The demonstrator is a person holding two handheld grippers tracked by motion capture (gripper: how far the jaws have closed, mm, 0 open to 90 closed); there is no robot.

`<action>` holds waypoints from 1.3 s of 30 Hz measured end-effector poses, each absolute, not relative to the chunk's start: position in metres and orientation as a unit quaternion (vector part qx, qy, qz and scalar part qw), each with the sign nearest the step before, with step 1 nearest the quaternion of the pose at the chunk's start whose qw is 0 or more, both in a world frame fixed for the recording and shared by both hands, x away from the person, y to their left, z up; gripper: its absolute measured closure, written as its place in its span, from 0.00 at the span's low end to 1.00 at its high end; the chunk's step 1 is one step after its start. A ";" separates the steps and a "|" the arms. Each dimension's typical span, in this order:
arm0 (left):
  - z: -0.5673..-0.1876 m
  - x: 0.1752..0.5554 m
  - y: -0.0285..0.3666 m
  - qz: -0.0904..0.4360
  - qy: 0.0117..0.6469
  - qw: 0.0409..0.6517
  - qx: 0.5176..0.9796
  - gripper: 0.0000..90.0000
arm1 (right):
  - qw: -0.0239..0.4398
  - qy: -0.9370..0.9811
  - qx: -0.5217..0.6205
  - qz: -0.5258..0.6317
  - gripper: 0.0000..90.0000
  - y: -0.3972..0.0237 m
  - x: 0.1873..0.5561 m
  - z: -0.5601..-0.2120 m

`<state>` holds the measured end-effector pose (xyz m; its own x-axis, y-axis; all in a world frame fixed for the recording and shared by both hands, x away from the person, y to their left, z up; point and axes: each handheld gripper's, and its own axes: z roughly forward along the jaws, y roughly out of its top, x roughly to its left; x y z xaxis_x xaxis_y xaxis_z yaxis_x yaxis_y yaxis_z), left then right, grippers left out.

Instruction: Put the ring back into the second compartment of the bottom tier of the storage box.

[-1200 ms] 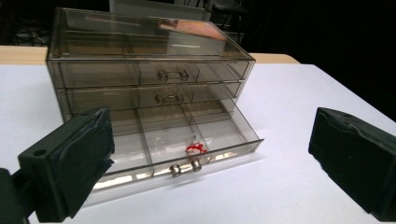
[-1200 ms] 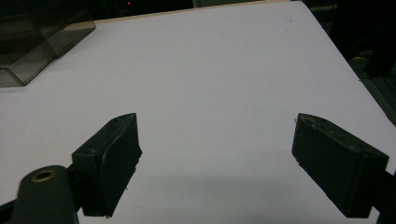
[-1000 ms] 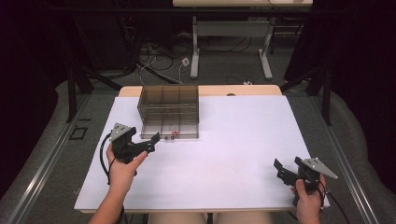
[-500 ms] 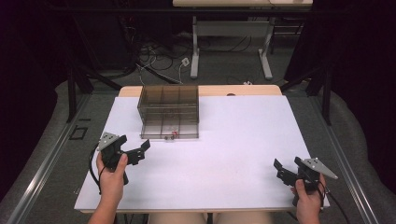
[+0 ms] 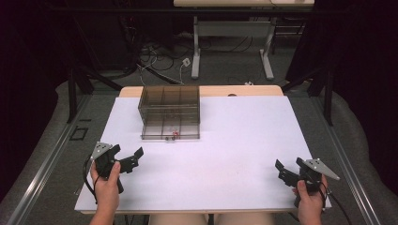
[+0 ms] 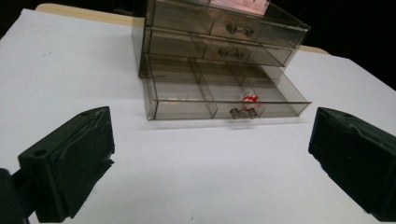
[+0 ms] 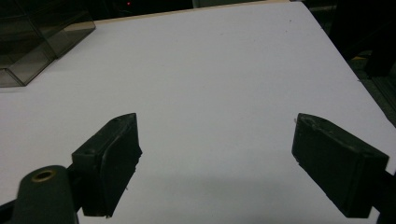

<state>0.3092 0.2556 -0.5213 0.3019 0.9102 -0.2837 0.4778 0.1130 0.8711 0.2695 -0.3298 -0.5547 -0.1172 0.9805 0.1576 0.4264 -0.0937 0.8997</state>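
Left tool [image 6: 210, 140] faces open bottom drawer [image 6: 182, 110].

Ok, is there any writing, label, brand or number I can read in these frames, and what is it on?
No text can be read here.
Pink sheet on top of the clear drawer unit: cut off by the frame edge and blurred, no words legible.
Small red-and-white item in the open bottom drawer: red marks, too small and blurred to read.
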 end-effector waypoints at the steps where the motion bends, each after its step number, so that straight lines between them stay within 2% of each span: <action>1: -0.523 0.309 0.257 0.215 0.552 0.503 0.630 0.01 | 0.309 0.598 0.588 0.448 0.16 -0.330 0.270 -0.555; 20: -0.546 0.301 0.272 0.232 0.558 0.475 0.640 0.01 | 0.309 0.600 0.584 0.452 0.16 -0.330 0.271 -0.556; 39: -0.552 0.300 0.283 0.236 0.567 0.460 0.641 0.01 | 0.309 0.605 0.583 0.445 0.16 -0.328 0.272 -0.557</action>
